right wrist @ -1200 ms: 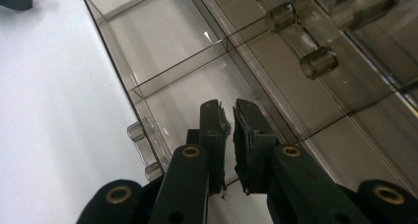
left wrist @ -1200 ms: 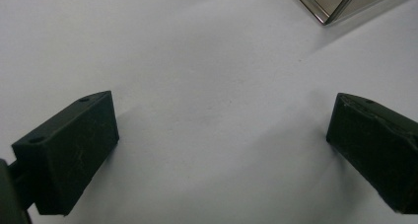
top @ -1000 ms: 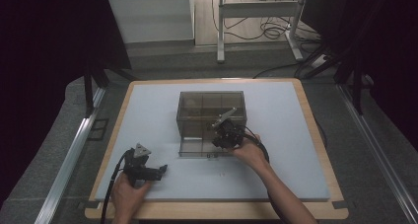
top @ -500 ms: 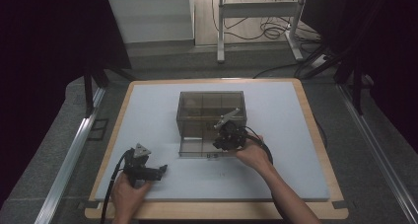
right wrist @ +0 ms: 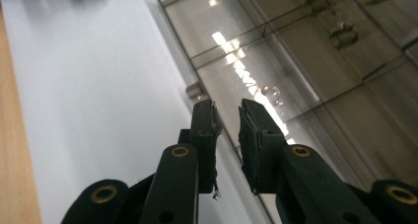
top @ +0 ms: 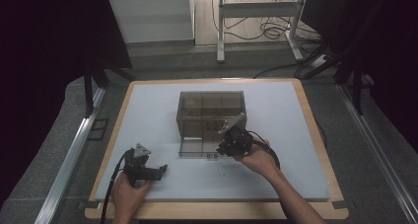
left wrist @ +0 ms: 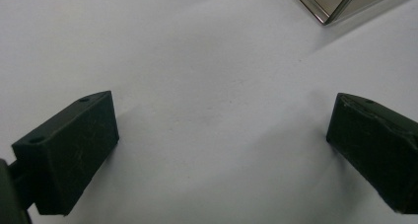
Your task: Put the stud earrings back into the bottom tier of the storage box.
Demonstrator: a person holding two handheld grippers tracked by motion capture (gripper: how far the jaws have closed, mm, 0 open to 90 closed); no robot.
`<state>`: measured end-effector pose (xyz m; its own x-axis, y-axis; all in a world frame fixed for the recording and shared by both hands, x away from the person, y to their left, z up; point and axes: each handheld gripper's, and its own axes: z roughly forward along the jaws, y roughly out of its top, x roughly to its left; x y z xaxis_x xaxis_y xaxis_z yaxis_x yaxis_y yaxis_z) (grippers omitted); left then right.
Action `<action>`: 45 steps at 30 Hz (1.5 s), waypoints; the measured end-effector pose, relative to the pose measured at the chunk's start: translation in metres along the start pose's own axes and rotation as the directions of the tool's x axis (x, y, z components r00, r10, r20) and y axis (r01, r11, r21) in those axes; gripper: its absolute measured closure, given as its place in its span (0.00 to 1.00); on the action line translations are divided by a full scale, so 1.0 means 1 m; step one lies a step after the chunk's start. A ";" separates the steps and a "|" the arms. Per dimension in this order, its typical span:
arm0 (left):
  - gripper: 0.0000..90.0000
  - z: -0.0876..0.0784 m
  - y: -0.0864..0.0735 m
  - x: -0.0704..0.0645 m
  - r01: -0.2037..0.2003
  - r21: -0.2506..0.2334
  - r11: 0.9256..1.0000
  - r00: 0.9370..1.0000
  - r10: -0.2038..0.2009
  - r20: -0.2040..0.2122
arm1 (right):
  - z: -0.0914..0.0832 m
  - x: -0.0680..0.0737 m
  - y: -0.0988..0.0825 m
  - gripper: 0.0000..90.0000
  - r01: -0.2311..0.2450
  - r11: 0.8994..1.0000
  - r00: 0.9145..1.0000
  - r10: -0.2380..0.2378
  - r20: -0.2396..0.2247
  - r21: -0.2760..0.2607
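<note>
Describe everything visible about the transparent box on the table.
The transparent box is smoky-tinted clear plastic with inner dividers, standing upright mid-table on the white mat. Its front panel lies folded down flat on the mat. The right gripper is at that panel's edge, jaws nearly closed around it; contact is unclear.

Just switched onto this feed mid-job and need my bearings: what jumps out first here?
A smoky transparent box with inner dividers stands at the middle of the white table mat. The right gripper is at the box's near front edge, jaws close together with a narrow gap; whether they pinch anything I cannot tell. The left gripper rests wide open over bare mat at the near left.
</note>
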<state>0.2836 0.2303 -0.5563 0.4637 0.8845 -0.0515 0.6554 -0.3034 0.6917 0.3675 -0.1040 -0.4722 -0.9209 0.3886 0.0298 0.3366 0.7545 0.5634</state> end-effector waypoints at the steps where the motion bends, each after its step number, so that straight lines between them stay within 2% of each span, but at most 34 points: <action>1: 0.00 0.000 0.000 0.000 0.000 0.000 1.000 1.000 0.000 0.000 | 0.000 0.000 0.000 0.83 0.000 1.000 1.000 0.000 0.000 0.000; 13: 0.00 0.000 0.000 0.000 -0.002 0.002 1.000 1.000 0.002 0.000 | -0.004 0.013 -0.018 0.85 0.020 0.999 0.999 -0.018 -0.042 0.046; 20: 0.00 0.000 0.000 0.000 -0.005 0.005 1.000 1.000 0.005 0.000 | 0.004 0.020 -0.028 0.87 0.034 0.995 0.996 -0.026 -0.081 0.098; 29: 0.00 0.000 0.000 0.000 -0.002 0.005 1.000 1.000 0.002 0.000 | 0.012 0.028 -0.029 0.88 0.063 0.987 0.993 -0.047 -0.108 0.147; 38: 0.00 0.000 0.000 0.000 0.000 0.004 1.000 1.000 0.000 0.001 | 0.021 0.036 -0.023 0.88 0.100 0.975 0.991 -0.078 -0.111 0.201; 40: 0.00 0.000 0.000 0.000 -0.001 0.004 1.000 1.000 0.001 0.001 | 0.025 0.038 -0.020 0.88 0.118 0.967 0.990 -0.096 -0.107 0.227; 41: 0.00 0.000 0.000 0.000 -0.001 0.004 1.000 1.000 0.001 0.001 | 0.025 0.038 -0.020 0.88 0.118 0.967 0.990 -0.096 -0.107 0.227; 45: 0.00 0.000 0.000 0.000 0.000 0.002 1.000 1.000 0.000 0.001 | 0.028 0.042 -0.014 0.89 0.121 0.952 0.991 -0.102 -0.084 0.281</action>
<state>0.2834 0.2303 -0.5562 0.4638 0.8844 -0.0523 0.6567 -0.3036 0.6903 0.3295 -0.0832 -0.5022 -0.9636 0.2640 0.0417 0.2638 0.9142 0.3076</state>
